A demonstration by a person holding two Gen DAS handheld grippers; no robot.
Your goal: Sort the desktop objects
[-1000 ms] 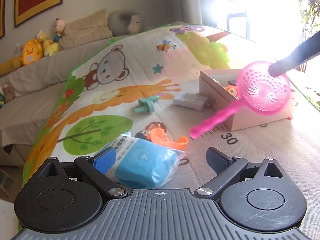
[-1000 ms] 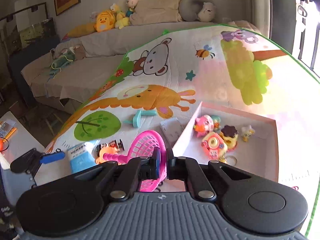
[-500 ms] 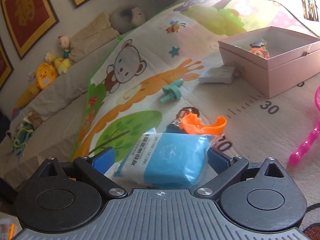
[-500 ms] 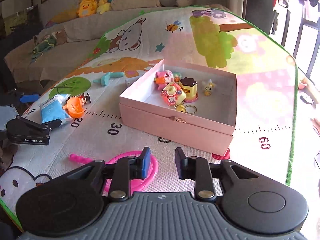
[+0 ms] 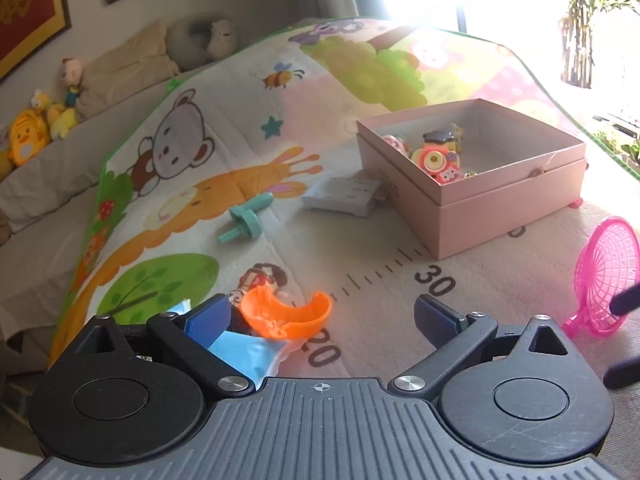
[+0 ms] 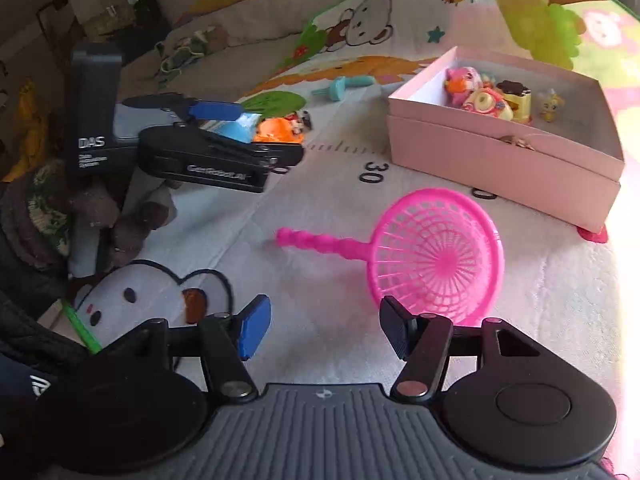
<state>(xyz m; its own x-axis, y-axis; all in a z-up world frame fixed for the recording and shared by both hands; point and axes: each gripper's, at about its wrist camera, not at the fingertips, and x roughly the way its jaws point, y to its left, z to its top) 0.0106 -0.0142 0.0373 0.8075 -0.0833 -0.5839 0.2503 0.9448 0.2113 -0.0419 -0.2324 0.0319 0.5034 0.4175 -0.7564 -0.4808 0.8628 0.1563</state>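
Pink plastic, thin and latticed: the toy strainer (image 6: 436, 256) lies on the play mat (image 6: 320, 208) at centre right of the right wrist view, bowl tilted on its rim, beaded handle pointing left, near the pink box (image 6: 500, 148) but apart from it. It looks very light and fairly stiff, though the mesh would likely flex or crack under a hard squeeze; the handle or the solid rim seems the safer place to take hold. The right claw (image 6: 324, 328) sits at the bottom of that view with its jaws opening, and nothing is between them; the strainer's rim lies just beyond the right finger.

In the left wrist view the left claw (image 5: 320, 316) stands wide apart at lower centre. An orange curved toy (image 5: 288, 314) sits between its fingers without being pinched, and a blue packet (image 5: 240, 354) lies under the left finger.

Much of that packet is hidden by the claw body, so its shape is unclear. A small figure (image 5: 260, 280) behind the orange toy is half covered. Window glare washes out the upper right of the left view, and the box's contents are a jumble of small toys hard to tell apart. A teal peg (image 5: 248, 220) and white adapter (image 5: 344, 196) lie farther up the mat.
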